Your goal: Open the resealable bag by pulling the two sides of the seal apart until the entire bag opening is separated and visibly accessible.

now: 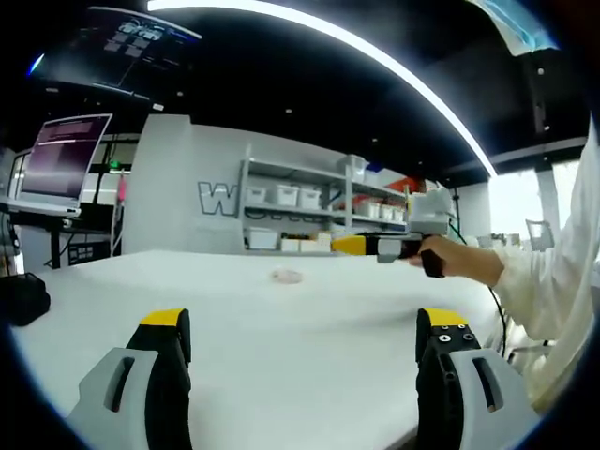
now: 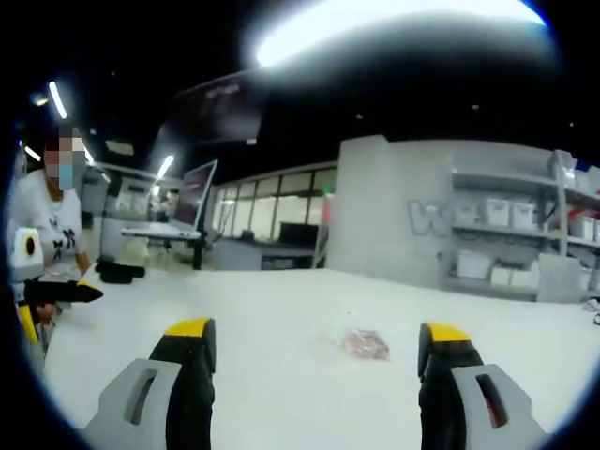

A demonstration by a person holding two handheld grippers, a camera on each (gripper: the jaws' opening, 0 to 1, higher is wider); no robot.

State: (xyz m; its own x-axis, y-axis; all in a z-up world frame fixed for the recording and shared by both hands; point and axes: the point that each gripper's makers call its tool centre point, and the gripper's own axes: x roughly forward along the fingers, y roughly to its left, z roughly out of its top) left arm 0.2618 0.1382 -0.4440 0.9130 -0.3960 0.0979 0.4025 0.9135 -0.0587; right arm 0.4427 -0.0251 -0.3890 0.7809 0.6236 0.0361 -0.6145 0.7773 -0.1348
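Right gripper view: right gripper (image 2: 314, 366) spread wide, holding nothing, over white table (image 2: 281, 309). Small clear resealable bag (image 2: 364, 343) w/ reddish contents lying flat between jaw tips, further out, untouched. Left gripper view: left gripper (image 1: 305, 352) also wide, empty; same bag (image 1: 287, 276) far off mid-table. Risk: bag thin, flat, so jaws prob. skid over film or pinch both seal sides together, leaving it closed.

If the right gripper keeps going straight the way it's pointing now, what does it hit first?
Most likely the small resealable bag, lying on the white table ahead between the open jaws of the right gripper. Depth is unclear, so it could pass just over it.
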